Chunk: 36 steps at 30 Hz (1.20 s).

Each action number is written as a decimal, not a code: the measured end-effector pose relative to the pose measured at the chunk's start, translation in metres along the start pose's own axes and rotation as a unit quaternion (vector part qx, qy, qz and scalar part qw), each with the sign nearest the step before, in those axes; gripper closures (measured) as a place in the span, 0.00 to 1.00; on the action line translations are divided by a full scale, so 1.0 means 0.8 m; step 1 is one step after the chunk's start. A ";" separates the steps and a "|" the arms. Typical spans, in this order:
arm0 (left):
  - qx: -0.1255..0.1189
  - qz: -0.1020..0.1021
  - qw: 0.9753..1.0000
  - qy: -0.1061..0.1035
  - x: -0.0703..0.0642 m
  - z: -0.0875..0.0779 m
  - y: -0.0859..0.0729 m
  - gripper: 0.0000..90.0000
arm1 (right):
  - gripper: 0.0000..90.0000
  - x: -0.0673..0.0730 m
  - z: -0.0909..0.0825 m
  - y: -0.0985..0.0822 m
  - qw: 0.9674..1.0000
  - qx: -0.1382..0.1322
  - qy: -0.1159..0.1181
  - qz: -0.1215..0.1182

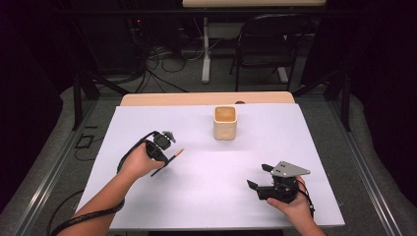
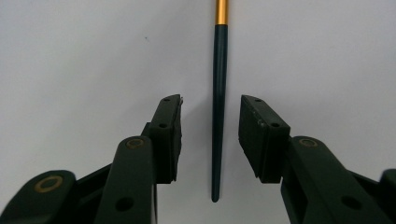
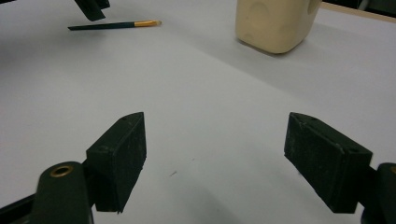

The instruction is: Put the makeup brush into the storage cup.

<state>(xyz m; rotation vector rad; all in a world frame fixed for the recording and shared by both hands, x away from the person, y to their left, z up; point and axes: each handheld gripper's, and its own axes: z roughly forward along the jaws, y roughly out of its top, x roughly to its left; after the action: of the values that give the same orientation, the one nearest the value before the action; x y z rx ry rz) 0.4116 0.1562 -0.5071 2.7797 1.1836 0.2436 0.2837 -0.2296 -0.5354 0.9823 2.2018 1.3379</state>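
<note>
A thin brush with a dark green handle and a gold ferrule [image 1: 172, 157] lies flat on the white table sheet [image 1: 211, 172], left of centre. My left gripper [image 1: 162, 156] hangs right over it, pointing down. In the left gripper view the handle [image 2: 219, 93] runs straight up the gap between the two black pads, and my left gripper [image 2: 211, 99] is open with neither pad touching it. At the front right my right gripper [image 1: 259, 176] rests low, open wide and holding nothing [image 3: 217, 119]. From there the brush [image 3: 114, 24] lies far off at the upper left.
A cream square cup [image 1: 225, 123] stands upright at the back centre of the sheet, also seen in the right gripper view [image 3: 275, 23]. Beyond the table's wooden far edge [image 1: 206, 98] are a black folding chair [image 1: 268, 39] and floor cables.
</note>
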 end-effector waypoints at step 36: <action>0.014 -0.009 1.000 -0.007 -0.003 0.008 0.020 0.76 | 0.23 0.000 0.000 0.000 1.000 0.002 0.002 0.000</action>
<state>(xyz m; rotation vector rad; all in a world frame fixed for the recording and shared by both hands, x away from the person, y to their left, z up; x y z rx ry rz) 0.4225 0.1429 -0.5107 2.7883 1.2188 0.2078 0.2837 -0.2298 -0.5354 0.9823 2.2086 1.3384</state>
